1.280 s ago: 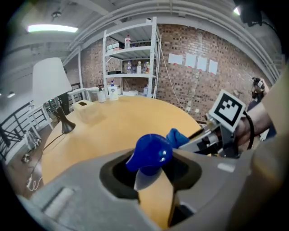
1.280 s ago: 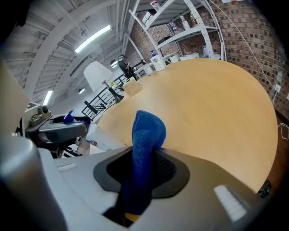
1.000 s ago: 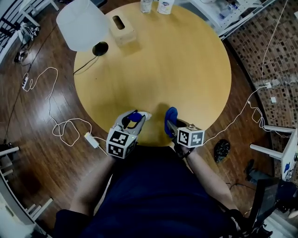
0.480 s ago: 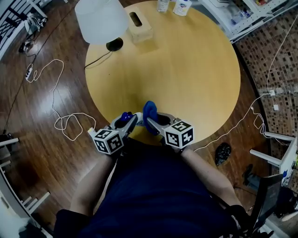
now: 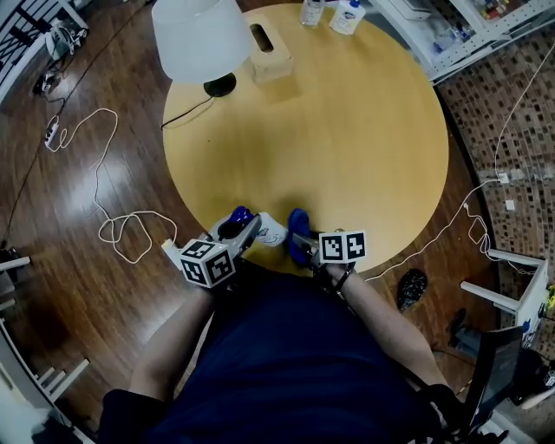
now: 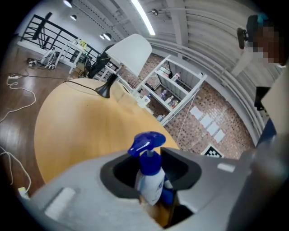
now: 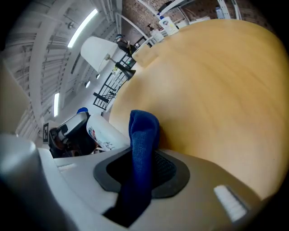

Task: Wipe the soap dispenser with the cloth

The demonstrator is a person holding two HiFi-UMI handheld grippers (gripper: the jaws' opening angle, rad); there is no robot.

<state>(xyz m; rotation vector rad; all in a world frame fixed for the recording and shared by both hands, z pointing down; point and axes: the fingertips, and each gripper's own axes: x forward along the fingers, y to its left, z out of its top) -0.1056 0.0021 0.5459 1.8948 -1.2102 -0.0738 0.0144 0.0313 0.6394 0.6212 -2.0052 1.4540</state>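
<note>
My left gripper (image 5: 242, 232) is shut on the soap dispenser (image 5: 270, 232), a white bottle with a blue pump head (image 6: 146, 142). It holds the bottle tilted over the near edge of the round wooden table (image 5: 347, 130). In the left gripper view the jaws clamp the bottle body (image 6: 151, 178). My right gripper (image 5: 303, 242) is shut on a folded blue cloth (image 5: 298, 232), which sticks up from the jaws (image 7: 143, 144). The cloth hangs just right of the bottle (image 7: 103, 133). I cannot tell whether they touch.
A white-shaded lamp (image 5: 199, 39) and a wooden tissue box (image 5: 270, 52) stand at the table's far left. Two bottles (image 5: 334, 13) sit at the far edge. White cables (image 5: 121, 230) trail over the wooden floor at the left, with shelving (image 5: 451, 17) at the back right.
The right gripper swung the cloth in beside the dispenser, then drew it back toward the table's near edge. The left gripper rolled, so the bottle now lies more sideways.
</note>
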